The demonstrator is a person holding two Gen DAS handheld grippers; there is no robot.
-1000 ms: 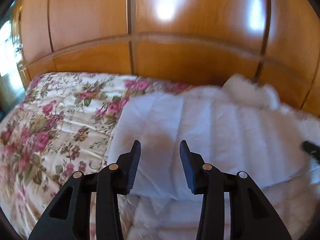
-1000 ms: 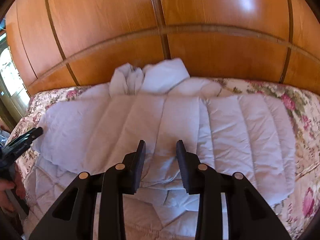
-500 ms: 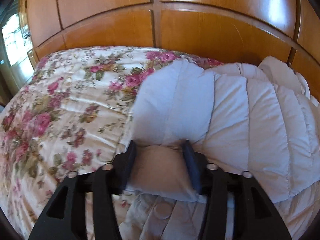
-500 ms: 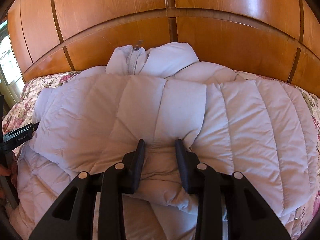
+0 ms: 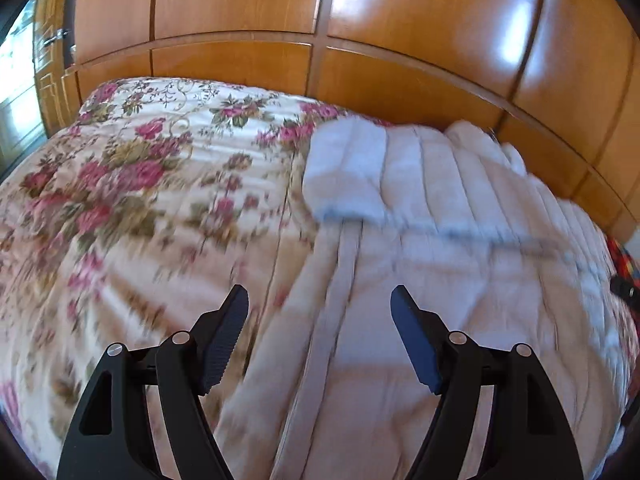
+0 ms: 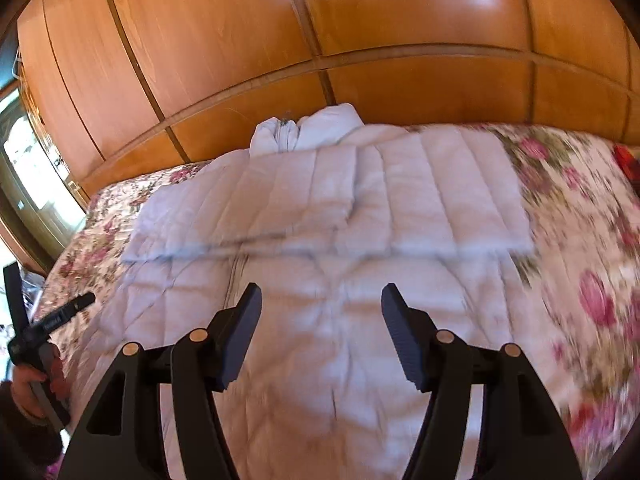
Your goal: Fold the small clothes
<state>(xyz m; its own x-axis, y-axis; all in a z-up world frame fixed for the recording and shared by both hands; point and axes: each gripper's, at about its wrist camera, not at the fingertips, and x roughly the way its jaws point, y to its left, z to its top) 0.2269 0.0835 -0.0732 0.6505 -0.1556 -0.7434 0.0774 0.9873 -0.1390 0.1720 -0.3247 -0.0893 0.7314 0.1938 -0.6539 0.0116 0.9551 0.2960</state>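
The bed (image 6: 580, 216) is covered by a floral bedspread (image 5: 132, 184) of pink roses on cream. Directly on the bedspread lies 1 white quilted jacket (image 6: 328, 264), spread flat with both sleeves folded across its far half, its collar toward the wooden wardrobe (image 6: 280, 40) at the far edge.

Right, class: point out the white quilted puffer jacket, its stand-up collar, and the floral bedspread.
White quilted puffer jacket (image 6: 328, 320), right wrist view, lower body panel.
Stand-up collar (image 6: 304, 130), right wrist view, beside the zip.
Floral bedspread (image 5: 132, 184), left wrist view, bare rose print.

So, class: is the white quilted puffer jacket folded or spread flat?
Partly folded: white quilted puffer jacket has its sleeves crossed over the chest; body lies unfolded.
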